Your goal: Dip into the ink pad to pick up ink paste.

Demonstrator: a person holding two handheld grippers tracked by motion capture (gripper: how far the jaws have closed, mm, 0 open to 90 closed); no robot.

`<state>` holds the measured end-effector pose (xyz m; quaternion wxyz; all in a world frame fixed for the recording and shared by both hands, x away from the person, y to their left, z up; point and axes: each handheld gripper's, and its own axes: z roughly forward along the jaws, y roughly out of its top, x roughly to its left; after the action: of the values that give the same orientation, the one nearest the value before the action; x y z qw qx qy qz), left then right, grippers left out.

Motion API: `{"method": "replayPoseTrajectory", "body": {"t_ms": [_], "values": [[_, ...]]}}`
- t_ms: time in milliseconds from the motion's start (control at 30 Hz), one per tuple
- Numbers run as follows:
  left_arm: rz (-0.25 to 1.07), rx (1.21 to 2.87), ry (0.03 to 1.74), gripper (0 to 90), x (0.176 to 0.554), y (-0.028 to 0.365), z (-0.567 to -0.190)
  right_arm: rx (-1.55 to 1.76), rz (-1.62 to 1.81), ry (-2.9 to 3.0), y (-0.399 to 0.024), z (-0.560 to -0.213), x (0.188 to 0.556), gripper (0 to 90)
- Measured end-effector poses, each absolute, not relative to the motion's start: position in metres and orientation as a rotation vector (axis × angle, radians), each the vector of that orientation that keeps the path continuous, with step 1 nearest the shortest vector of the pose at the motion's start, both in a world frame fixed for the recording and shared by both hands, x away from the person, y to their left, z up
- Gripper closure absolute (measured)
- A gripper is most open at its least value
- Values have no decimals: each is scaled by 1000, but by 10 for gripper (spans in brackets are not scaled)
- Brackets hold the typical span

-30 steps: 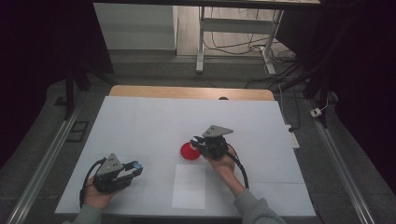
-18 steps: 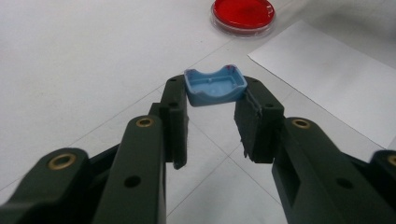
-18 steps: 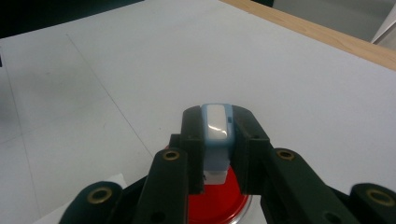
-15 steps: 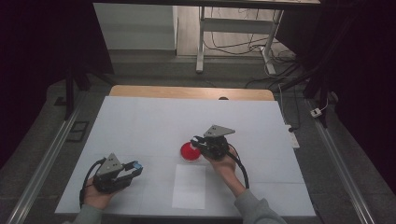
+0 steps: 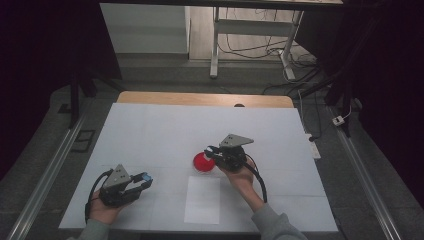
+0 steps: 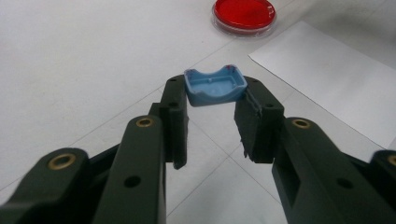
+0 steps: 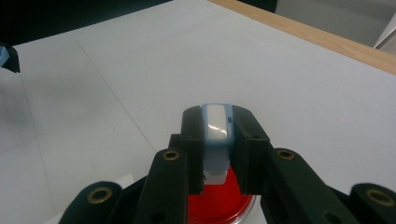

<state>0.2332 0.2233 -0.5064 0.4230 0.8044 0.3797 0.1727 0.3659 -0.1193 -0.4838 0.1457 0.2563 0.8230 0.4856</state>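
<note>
The left claw (image 6: 212,119) is clenched on a small blue cap (image 6: 215,86), its hollow side up, low over the desk (image 5: 150,130). The right claw (image 7: 217,140) grips a pale blue-and-white piece (image 7: 217,128) edge-on (perhaps the body that cap fits), just above the red dish (image 5: 204,162). A white sheet (image 5: 202,199) lies near the desk's front edge. Both parts seem picked up and well apart; joining or setting them down looks undone. What the right-hand piece is stays unclear, since the jaws cover its sides.
</note>
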Motion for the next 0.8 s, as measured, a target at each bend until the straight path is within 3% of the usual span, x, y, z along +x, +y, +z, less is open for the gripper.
{"method": "replayPoseTrajectory", "body": {"t_ms": [800], "values": [[431,2013,952,650,234,224,-507,732,1424,2377,-127,-477,358,753]]}}
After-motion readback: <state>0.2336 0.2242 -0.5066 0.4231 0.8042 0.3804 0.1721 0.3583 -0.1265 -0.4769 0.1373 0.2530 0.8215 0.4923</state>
